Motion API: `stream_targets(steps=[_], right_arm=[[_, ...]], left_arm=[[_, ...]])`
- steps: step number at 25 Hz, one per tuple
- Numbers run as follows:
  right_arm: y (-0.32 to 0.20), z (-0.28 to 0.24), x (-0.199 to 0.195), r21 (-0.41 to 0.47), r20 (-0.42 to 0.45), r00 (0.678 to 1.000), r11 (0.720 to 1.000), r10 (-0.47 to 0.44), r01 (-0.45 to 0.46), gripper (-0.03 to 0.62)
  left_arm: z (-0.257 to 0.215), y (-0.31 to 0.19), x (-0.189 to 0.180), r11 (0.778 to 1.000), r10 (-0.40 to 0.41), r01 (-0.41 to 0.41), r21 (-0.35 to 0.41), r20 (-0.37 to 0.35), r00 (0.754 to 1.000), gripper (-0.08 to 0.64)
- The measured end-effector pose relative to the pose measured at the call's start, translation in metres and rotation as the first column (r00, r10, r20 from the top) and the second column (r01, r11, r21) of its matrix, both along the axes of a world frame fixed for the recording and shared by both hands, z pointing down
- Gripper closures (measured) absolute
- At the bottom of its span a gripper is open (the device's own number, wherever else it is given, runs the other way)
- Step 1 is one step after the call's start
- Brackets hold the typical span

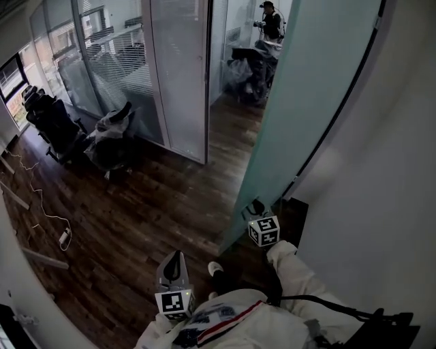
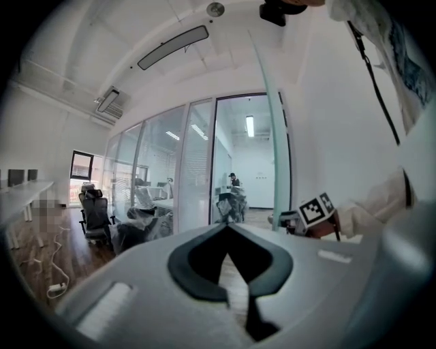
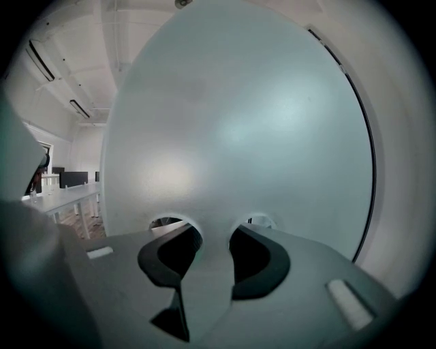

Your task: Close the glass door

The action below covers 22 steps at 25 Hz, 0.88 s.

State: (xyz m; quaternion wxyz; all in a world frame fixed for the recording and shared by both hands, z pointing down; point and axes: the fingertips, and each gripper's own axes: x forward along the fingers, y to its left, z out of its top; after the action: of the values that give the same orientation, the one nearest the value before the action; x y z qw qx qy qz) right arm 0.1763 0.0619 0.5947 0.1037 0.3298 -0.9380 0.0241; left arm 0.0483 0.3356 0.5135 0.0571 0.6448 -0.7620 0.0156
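1. My right tongs (image 3: 215, 238) are clamped on a pale strip of the smooth frosted glass door (image 3: 238, 123), which stands ajar beside the white wall (image 1: 381, 170).
2. My left tongs (image 2: 228, 228) are pressed together, empty.

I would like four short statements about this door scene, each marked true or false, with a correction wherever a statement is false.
1. The right gripper has the glass door between its jaws. True.
2. The left gripper also grips the door. False: its jaws are together on nothing, and it is apart from the door.
3. The glass door stands open. True.
4. Nobody else is in view. False: a person stands far in the background.
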Motion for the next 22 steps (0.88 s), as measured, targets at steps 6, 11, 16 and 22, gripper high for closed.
stream_targets(steps=[6, 11, 16, 22], right_arm=[[-0.017, -0.002, -0.025, 0.008, 0.018, 1.0, 1.0, 0.023, -0.023, 0.456], [-0.029, -0.001, -0.048, 0.025, 0.029, 0.999, 0.999, 0.042, -0.043, 0.456], [-0.036, -0.01, -0.065, 0.036, 0.012, 0.999, 0.999, 0.04, -0.04, 0.456], [-0.046, -0.012, -0.084, 0.033, 0.039, 0.998, 0.999, 0.039, -0.04, 0.456]], left_arm=[[0.005, -0.014, -0.012, 1.0, -0.022, 0.022, -0.012, 0.017, 1.0, 0.558], [0.003, -0.035, -0.032, 0.998, -0.048, 0.048, -0.028, 0.015, 0.999, 0.558], [-0.016, -0.064, -0.046, 0.998, -0.056, 0.056, -0.011, 0.037, 0.998, 0.558], [-0.01, -0.096, -0.064, 0.997, -0.06, 0.061, -0.037, 0.036, 0.998, 0.558]])
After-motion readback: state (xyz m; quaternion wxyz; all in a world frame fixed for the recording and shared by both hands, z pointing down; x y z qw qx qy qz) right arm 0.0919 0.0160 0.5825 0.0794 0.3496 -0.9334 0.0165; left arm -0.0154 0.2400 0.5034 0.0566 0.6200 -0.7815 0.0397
